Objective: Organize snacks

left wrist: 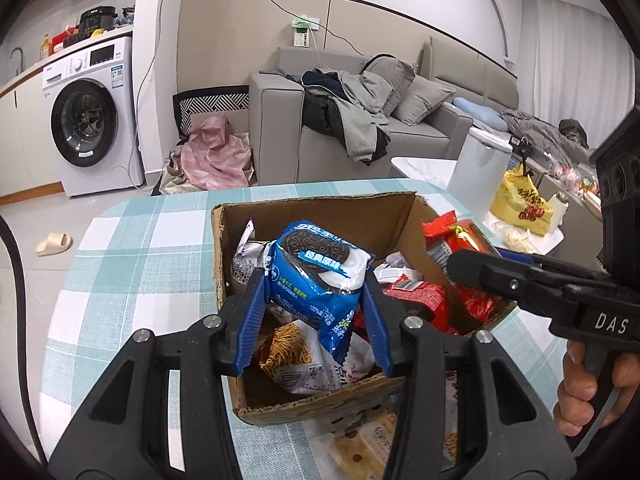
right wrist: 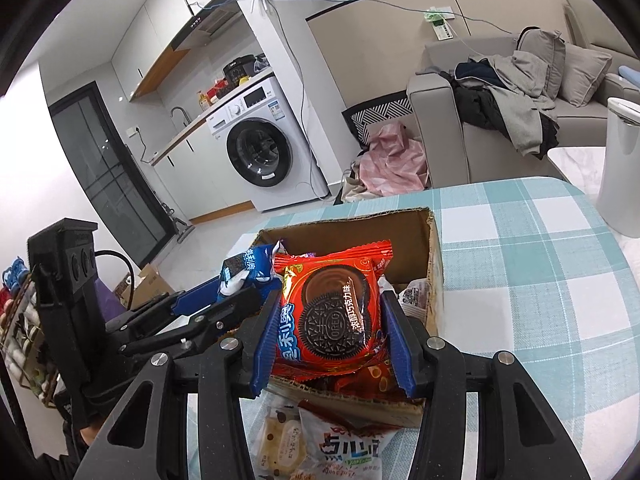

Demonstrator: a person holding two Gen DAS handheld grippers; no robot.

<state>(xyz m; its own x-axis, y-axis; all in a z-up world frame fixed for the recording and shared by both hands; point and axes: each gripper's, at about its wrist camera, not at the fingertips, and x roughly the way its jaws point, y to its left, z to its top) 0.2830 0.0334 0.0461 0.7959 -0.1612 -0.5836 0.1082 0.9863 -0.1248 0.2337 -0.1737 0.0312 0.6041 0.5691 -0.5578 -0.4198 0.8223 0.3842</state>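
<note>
The crinkly blue foil packet of Oreo biscuits (left wrist: 318,276) is held upright above the open brown corrugated cardboard box (left wrist: 224,248), clamped across its width by the left tongs (left wrist: 316,312), whose blue ribbed fingers (left wrist: 252,320) press into its sides. The glossy red foil packet of chocolate Oreo biscuits (right wrist: 332,312) is gripped the same way by the right tongs (right wrist: 330,340), over the near edge of the same box (right wrist: 434,264).

The work looks well under way but unfinished. Several soft packets already lie inside the box: a clear-and-white bag of thin golden noodle sticks (left wrist: 296,354), crumpled red wrappers (left wrist: 420,300) and pale printed sachets (left wrist: 246,258). Both held packets have yet to be let go. On the tabletop (left wrist: 132,264), just in front of the box's near edge, at least two packets remain outside: a flat cream-coloured packet with brown dots (right wrist: 276,440) and a white bag with large blue and orange lettering (right wrist: 346,446). These probably go in next.

The box has rough torn rims and bare fluted edges, its walls slightly bowed. The wrappers are thin crimped film with serrated ends, likely slippery and easy to crush. The tabletop is covered in a woven cloth checked in teal and white, with a rounded far edge.
</note>
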